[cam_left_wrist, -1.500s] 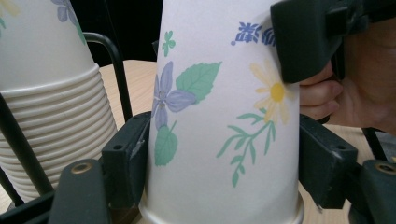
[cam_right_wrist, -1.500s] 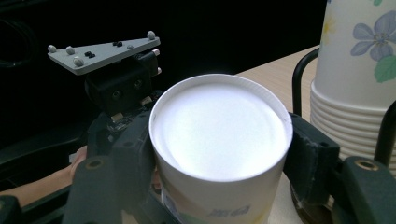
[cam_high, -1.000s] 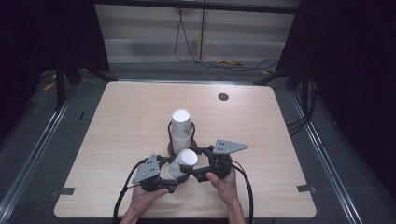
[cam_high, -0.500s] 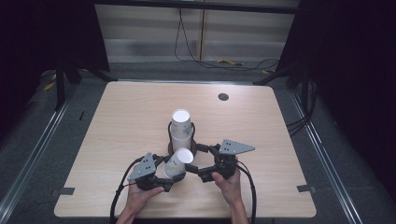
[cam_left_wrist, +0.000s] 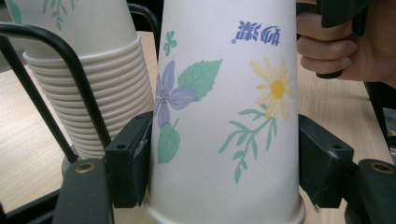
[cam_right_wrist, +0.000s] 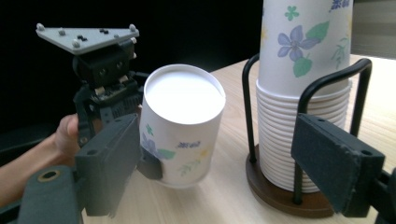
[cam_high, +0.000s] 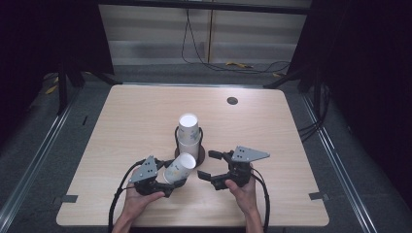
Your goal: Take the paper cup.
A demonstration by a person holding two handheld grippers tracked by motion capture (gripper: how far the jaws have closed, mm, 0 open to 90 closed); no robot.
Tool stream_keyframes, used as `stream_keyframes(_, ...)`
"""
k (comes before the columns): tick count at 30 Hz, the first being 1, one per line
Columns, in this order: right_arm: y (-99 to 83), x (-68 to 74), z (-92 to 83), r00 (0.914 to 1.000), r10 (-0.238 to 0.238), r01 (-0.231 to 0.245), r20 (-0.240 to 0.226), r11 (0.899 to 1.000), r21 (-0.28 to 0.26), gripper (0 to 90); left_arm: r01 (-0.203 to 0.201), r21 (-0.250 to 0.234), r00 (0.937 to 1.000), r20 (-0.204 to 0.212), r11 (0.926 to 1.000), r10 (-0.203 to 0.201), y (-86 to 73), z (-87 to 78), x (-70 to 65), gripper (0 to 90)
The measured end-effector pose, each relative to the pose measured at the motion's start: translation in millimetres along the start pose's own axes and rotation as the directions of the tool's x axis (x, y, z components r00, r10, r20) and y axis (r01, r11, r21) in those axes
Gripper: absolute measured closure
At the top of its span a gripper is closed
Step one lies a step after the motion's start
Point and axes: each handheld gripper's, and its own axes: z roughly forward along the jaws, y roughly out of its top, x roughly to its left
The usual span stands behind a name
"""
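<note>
Your left gripper (cam_high: 180,180) sits low at the near edge of the table (cam_high: 121,121), its jaws clamped on a single paper cup (cam_high: 179,168). In the left gripper view the two black pads press the cup's (cam_left_wrist: 224,116) flowered wall from either side, close to its rim, and the cup is upside down there, base pointing away from you. From above the cup tilts, its white base turned up and toward the stack (cam_high: 188,132). Your left hand (cam_high: 138,199) wraps the gripper body from below, the forearm coming in from the near edge, and the grey plate (cam_high: 145,169) on top slants toward the left.

Your right gripper (cam_high: 208,166) lies just to the right of the cup, clear of it, with its jaws standing wide apart; they have just been closing a little, and nothing is between them. In the right gripper view the held cup (cam_right_wrist: 182,126) floats between the two jaws farther off, tilted, with your left gripper (cam_right_wrist: 105,100) behind it. Your right hand (cam_high: 244,187) grips from underneath, wrist roughly level, though the fingers are hard to make out from above.

The stack of nested cups (cam_right_wrist: 303,93) stands upright in a black wire holder (cam_right_wrist: 327,84) on a round brown base, just behind the held cup and near the table's middle
</note>
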Motion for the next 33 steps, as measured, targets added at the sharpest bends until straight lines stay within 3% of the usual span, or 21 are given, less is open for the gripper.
stream_keyframes(6, 1.7, -1.1, -1.3, 0.9999, -0.005, 0.005, 0.014, 0.999, 0.034, 15.1, -0.003, 0.036, 1.0000, 0.004, 0.9993, 0.003, 1.8, -1.5, 2.4, 29.8)
stream_keyframes(16, 7.3, -0.3, 0.6, 0.9993, -0.038, 0.038, -0.005, 0.992, 0.120, 14.9, -0.021, 0.065, 0.9997, 0.010, 0.9977, 0.020, 6.8, -2.7, 4.9, 30.4)
stream_keyframes(26, 7.8, -0.2, 0.9, 0.9986, -0.051, 0.053, -0.016, 0.984, 0.171, 19.4, -0.066, 0.125, 0.9969, 0.051, 0.9899, 0.060, 15.4, 1.2, 3.0, 30.5)
stream_keyframes(33, 8.7, 0.3, 3.4, 0.9972, -0.058, 0.067, -0.046, 0.975, 0.213, 21.3, -0.119, 0.208, 0.9915, 0.078, 0.9708, 0.104, 22.9, 3.5, 4.4, 30.5)
